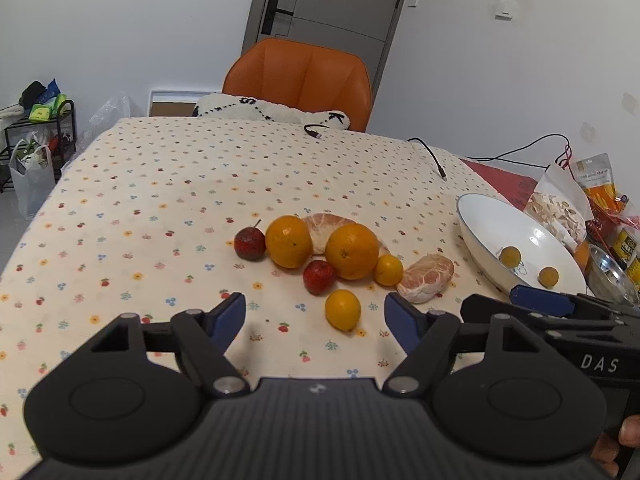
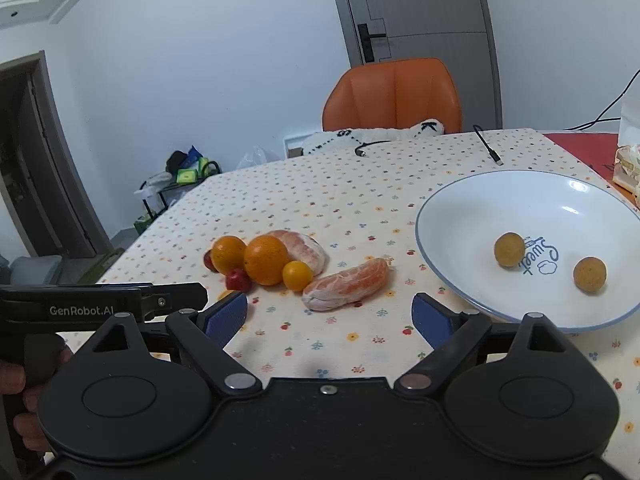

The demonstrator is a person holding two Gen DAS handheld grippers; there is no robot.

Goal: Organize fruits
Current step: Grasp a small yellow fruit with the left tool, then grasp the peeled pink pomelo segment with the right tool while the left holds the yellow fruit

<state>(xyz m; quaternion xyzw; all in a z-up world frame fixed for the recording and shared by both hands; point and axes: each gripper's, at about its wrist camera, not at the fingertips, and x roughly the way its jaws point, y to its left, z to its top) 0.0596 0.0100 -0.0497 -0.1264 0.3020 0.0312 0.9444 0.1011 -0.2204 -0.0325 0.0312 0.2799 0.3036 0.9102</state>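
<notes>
Early going: just two small brownish-yellow fruits (image 2: pixel 509 249) sit in the white plate (image 2: pixel 460 208). Beside the plate, oranges (image 1: pixel 352 251), red fruits (image 1: pixel 319 277) and peeled segments (image 2: pixel 346 285) wait on the cloth. Left gripper (image 1: pixel 316 314) and right gripper (image 2: pixel 330 314) are both spread wide, empty.

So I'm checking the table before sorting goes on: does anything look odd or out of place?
Two peeled citrus pieces lie bare on the cloth: one near the plate, one behind the oranges. Two loose cable ends rest on the far edge.

large pomelo piece (image 1: pixel 320 227) half hidden behind oranges (image 1: pixel 289 241), plate (image 2: pixel 452 216) rim cut off right
</notes>
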